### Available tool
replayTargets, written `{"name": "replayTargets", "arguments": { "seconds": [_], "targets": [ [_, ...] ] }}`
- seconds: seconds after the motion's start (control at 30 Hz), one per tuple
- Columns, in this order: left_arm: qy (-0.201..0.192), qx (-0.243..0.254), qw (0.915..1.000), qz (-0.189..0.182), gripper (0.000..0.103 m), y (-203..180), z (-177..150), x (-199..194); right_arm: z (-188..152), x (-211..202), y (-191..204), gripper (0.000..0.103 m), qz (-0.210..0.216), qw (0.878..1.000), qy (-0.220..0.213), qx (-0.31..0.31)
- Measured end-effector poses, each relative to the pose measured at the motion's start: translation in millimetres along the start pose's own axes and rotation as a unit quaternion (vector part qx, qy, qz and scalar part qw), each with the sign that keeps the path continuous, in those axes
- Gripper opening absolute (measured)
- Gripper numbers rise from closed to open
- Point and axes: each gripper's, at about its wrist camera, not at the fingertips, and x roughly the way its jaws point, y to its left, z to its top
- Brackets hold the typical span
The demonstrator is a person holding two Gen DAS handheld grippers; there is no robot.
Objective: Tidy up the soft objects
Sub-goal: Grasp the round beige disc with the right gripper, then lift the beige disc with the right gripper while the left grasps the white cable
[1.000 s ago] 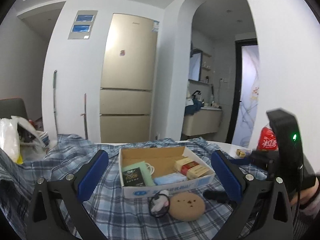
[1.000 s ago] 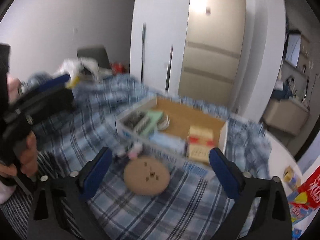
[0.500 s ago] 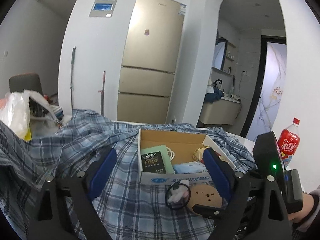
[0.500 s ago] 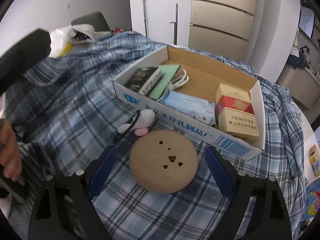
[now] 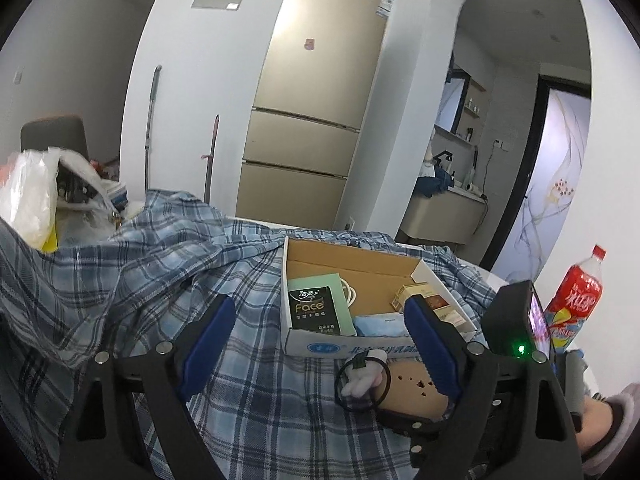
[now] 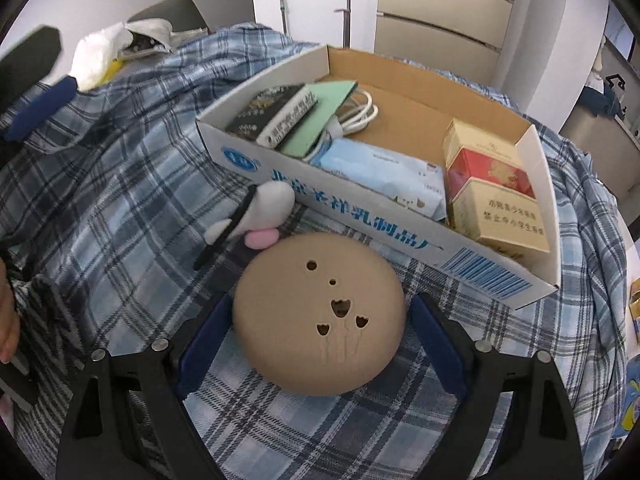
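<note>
A tan round soft pad (image 6: 320, 320) with small cut-out holes lies on the blue plaid cloth (image 6: 120, 184), just in front of an open cardboard box (image 6: 360, 204). My right gripper (image 6: 320, 344) is open, its blue pads on either side of the pad. A white and pink plush hair tie (image 6: 264, 212) on a black loop lies against the box front. In the left wrist view the pad (image 5: 412, 390) and hair tie (image 5: 362, 380) lie low right. My left gripper (image 5: 320, 344) is open and empty above the cloth (image 5: 120, 288).
The box (image 5: 356, 344) holds a dark tissue pack (image 6: 272, 114), a green card, a white cable, a blue wipes packet (image 6: 384, 172) and cigarette packs (image 6: 496, 196). A red soda bottle (image 5: 576, 292) stands at the right. A white plastic bag (image 5: 36, 196) sits far left.
My right gripper has moved down and forward until its open pads flank the tan pad. My left gripper has shifted left and back; the box now sits right of its centre.
</note>
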Motion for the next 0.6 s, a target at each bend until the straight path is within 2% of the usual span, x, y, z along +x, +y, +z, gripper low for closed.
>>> {"name": "replayTargets", "arguments": {
  "seconds": [0.17, 0.3, 0.5, 0.6],
  "targets": [
    [-0.005, 0.029, 0.9996, -0.003, 0.088, -12, -1, -3, -2, -13, 3, 0.081, 0.01, 1.0, -0.025, -0.008],
    [-0.006, 0.032, 0.9995, -0.004, 0.088, -14, -1, -3, -6, -44, -1, 0.081, 0.023, 0.998, -0.058, 0.002],
    [0.003, 0.028, 0.9996, -0.003, 0.088, -13, -1, 2, -20, -92, -18, 0.081, -0.015, 0.99, -0.134, 0.029],
    [0.01, 0.037, 0.9992, -0.006, 0.088, -17, -2, 4, -26, -110, -25, 0.081, -0.051, 0.977, -0.204, 0.033]
  ]
}}
